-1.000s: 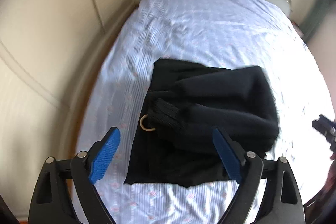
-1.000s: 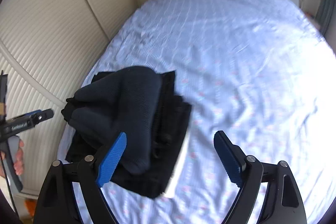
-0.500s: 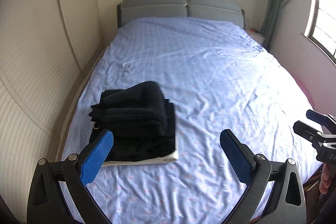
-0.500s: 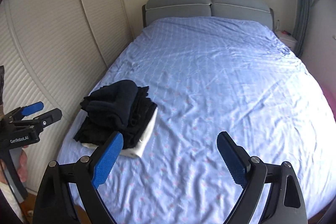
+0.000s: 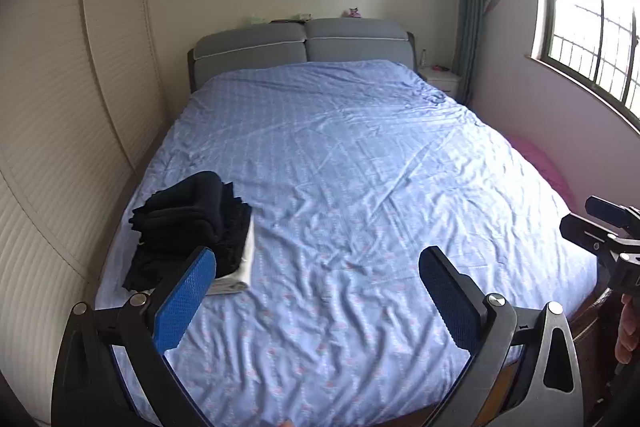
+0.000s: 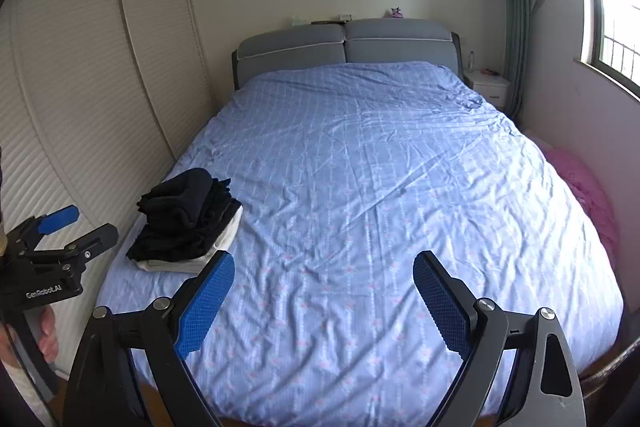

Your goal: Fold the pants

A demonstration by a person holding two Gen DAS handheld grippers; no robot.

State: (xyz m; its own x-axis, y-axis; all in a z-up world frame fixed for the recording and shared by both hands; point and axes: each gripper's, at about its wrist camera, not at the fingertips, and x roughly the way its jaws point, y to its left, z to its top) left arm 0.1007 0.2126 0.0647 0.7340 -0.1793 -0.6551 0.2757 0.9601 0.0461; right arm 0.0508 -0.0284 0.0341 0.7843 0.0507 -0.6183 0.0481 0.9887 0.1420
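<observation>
Both tongs, left [image 5: 316, 291] & right [image 6: 324, 295], spread wide, empty; folded pants [image 6: 186, 215] on bed [image 6: 380, 187]; window bars clear in left view only.

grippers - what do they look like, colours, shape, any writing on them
Both the left gripper and the right gripper have black angular linkage frames with silver pivot bolts and two fingers faced with blue dimpled pads. In the right wrist view the left one's body carries white "GenRobot.AI" lettering. No cables or sleeves are visible.

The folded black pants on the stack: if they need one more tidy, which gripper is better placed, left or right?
Probably the left gripper: the black pants lie just beyond its left finger, while the right gripper points at bare bed. Both are open and empty.
</observation>
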